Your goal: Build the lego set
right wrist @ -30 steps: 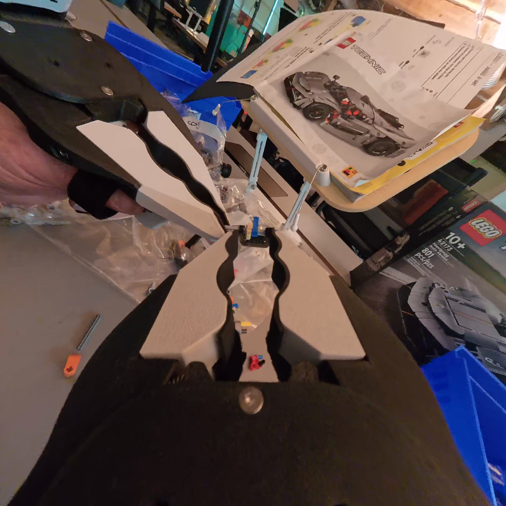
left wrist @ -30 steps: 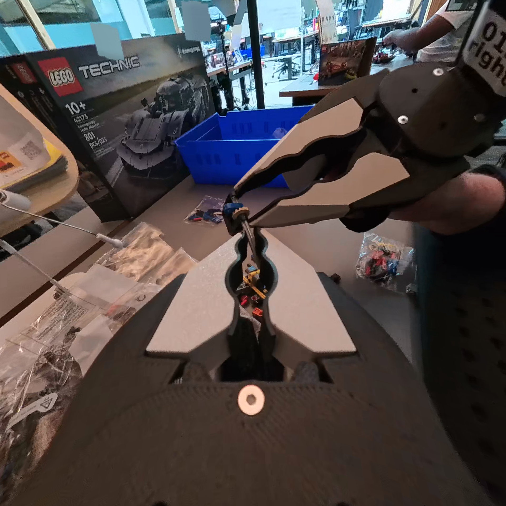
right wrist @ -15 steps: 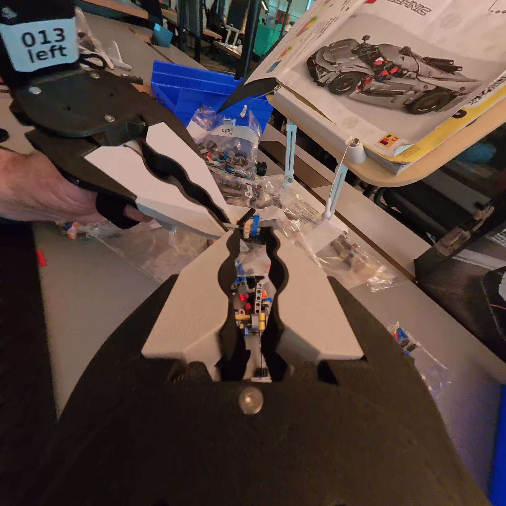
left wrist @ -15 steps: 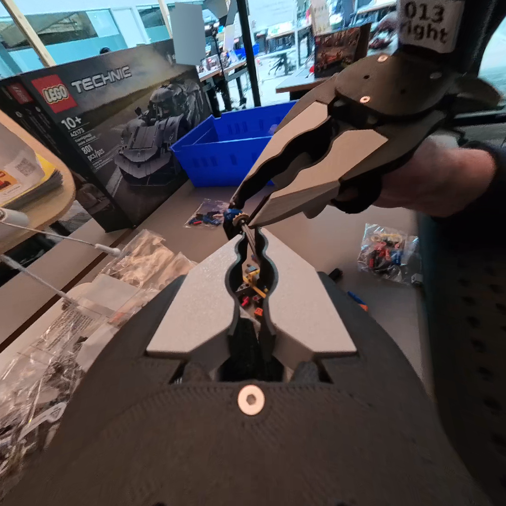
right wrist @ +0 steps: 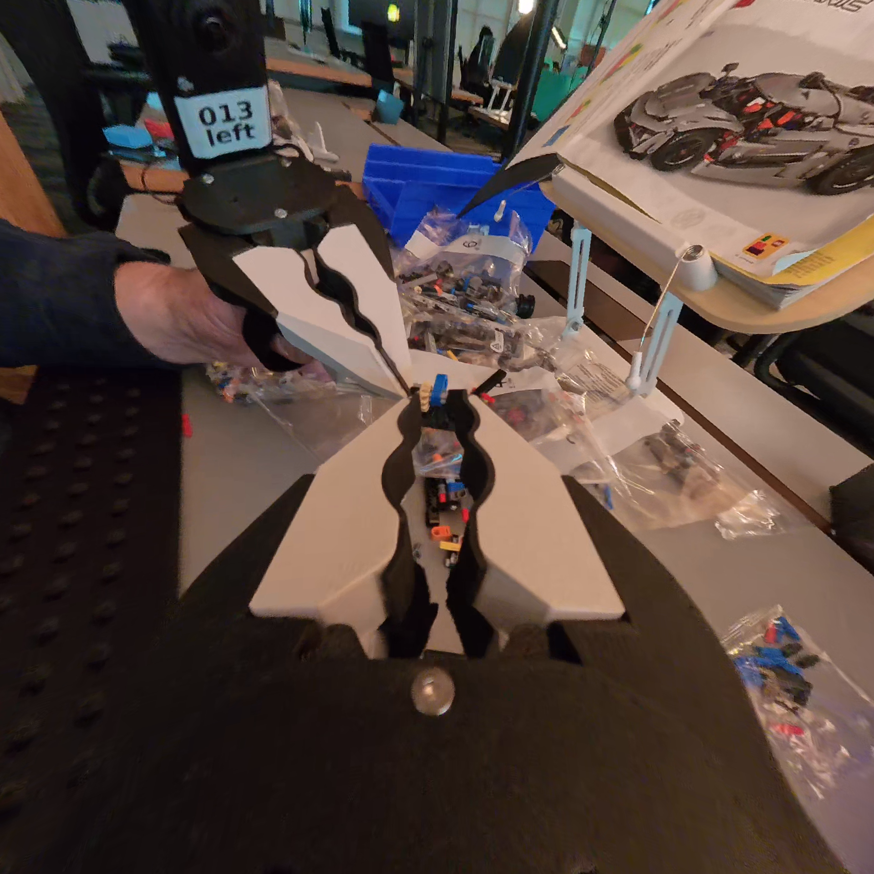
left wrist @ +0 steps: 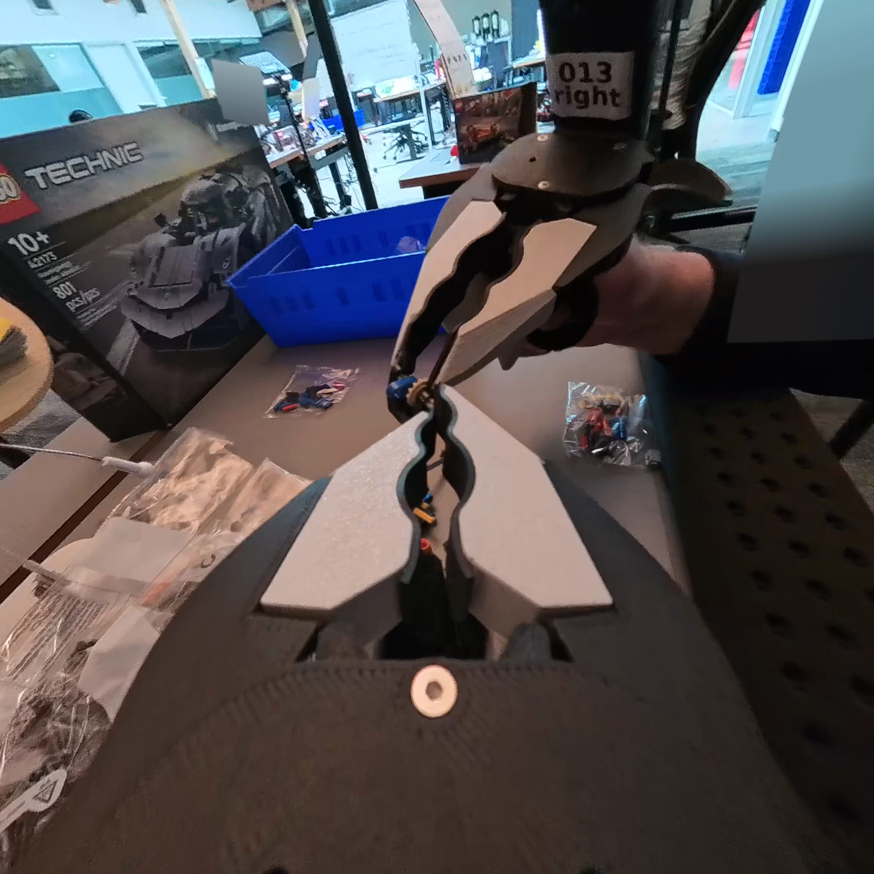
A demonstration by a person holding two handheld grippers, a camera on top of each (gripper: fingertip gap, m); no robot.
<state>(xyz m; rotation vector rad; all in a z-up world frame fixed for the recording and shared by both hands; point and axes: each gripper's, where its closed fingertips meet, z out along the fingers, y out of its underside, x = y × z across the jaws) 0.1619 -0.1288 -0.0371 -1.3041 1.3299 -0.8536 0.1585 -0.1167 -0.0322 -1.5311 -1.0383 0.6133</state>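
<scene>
The small lego assembly (right wrist: pixel 437 402), a black piece carrying a blue block and a tan gear, is being held in the air above the counter (right wrist: pixel 246 454), pinched at the tips of the right gripper (right wrist: pixel 437 402). Its jaws are sitting narrow around the black base, seemingly to keep the piece steady for the other tool. A thin dark axle (left wrist: pixel 437 366) is running into the tan gear, and the left gripper (left wrist: pixel 437 402), jaws closed down to a slit, is gripping that axle just beside the assembly; probably it is being pushed through the gear. Both tools are meeting tip to tip, likely so each camera is seeing the joint. Directly below the assembly, loose parts (right wrist: pixel 447 515) are lying on the counter. Beyond it, clear parts bags (right wrist: pixel 468 293) are lying piled, within reach. Up and right of the assembly, the instruction booklet (right wrist: pixel 738 118) is resting tilted on a stand, presumably for reading. The blue bin (left wrist: pixel 340 288) and set box (left wrist: pixel 142 246) are standing farther back.
</scene>
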